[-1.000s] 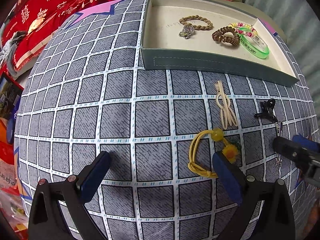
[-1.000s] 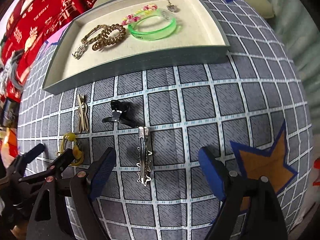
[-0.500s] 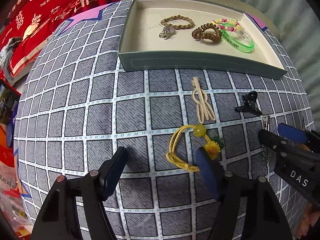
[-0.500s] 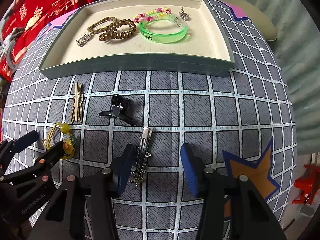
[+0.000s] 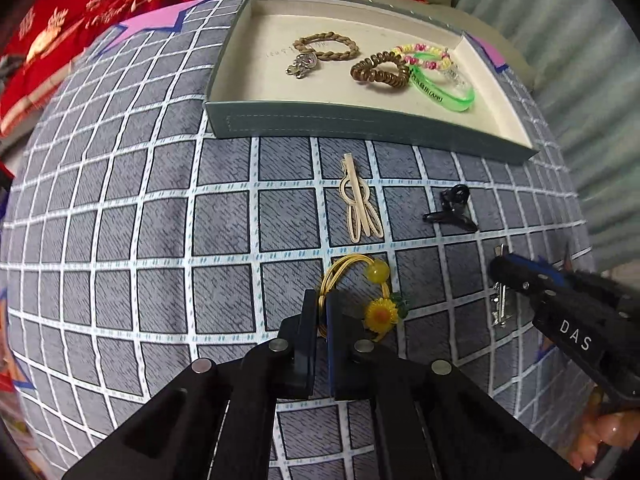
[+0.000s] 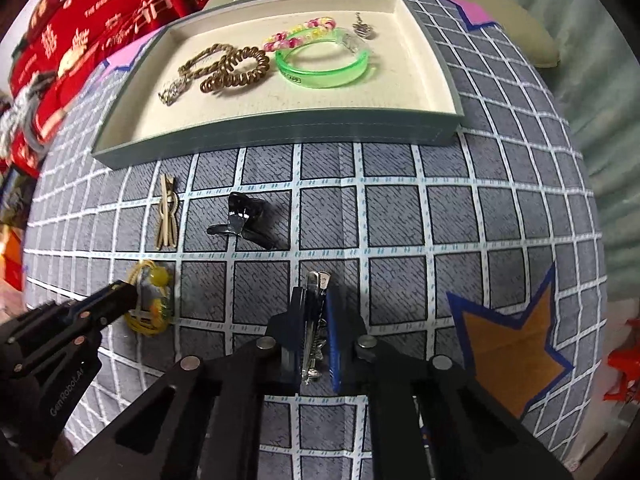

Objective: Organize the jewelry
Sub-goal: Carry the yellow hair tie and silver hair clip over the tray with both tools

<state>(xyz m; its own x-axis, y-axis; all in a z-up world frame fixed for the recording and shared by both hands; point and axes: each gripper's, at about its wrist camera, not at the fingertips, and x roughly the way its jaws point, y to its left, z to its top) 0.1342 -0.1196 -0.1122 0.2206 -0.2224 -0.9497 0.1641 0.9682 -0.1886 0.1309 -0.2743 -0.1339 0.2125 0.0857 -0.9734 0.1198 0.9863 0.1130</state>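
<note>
My left gripper (image 5: 320, 304) is shut on the cord of a yellow hair tie (image 5: 372, 304) with a bead and a sunflower, low on the grey checked cloth. My right gripper (image 6: 314, 308) is shut on a silver toothed hair clip (image 6: 318, 284), whose end sticks out past the pads. That clip (image 5: 500, 308) and the right gripper (image 5: 520, 276) show at the right of the left wrist view. A cream hair clip (image 5: 358, 208) and a black claw clip (image 5: 452, 212) lie between the grippers and the grey tray (image 5: 360, 124).
The tray (image 6: 280, 128) holds a braided bracelet (image 5: 324, 46), a brown coil tie (image 5: 380, 72), a green bangle (image 6: 324, 64), a beaded bracelet (image 6: 300, 34) and small charms. Red cushions (image 5: 80, 20) lie beyond the cloth at left. An orange star patch (image 6: 508, 336) is at right.
Both grippers went from wide open to shut: the left closed on the yellow hair tie's cord, the right on the silver clip. The left gripper also shifted right toward the tie.
</note>
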